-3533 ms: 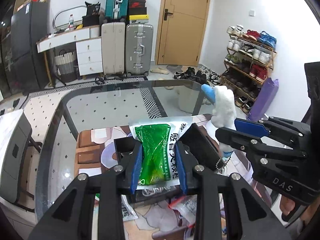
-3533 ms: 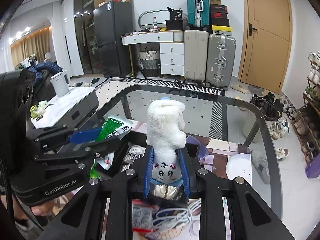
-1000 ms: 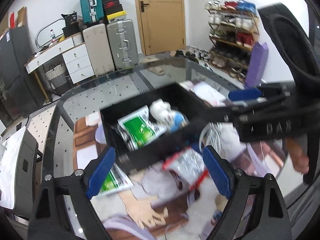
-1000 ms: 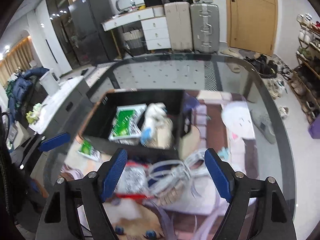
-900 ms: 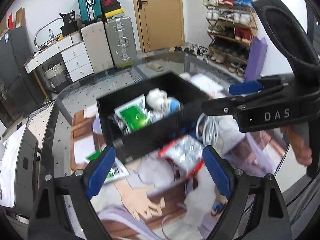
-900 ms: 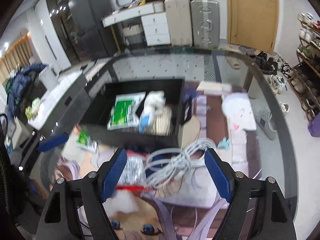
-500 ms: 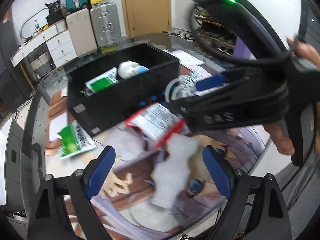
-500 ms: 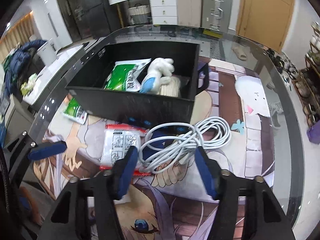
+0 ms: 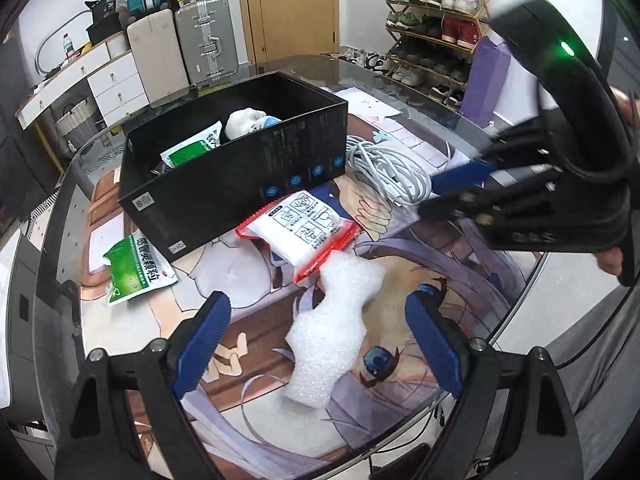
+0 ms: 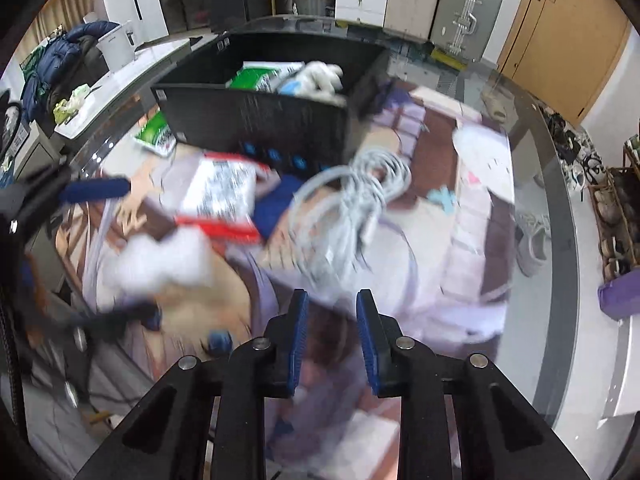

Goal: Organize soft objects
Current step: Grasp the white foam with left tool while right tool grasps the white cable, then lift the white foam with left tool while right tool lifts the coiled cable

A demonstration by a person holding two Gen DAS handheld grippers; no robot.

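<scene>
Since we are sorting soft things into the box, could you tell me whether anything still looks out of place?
Yes. A green sachet lies on the mat outside the black box, though a matching one is already inside. The red-edged packet, white foam piece and cable coil also lie loose beside it.

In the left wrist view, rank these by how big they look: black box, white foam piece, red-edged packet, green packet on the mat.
1. black box
2. white foam piece, though it lies nearest the camera
3. red-edged packet, close to the foam, so that order is unsure
4. green packet on the mat
</scene>
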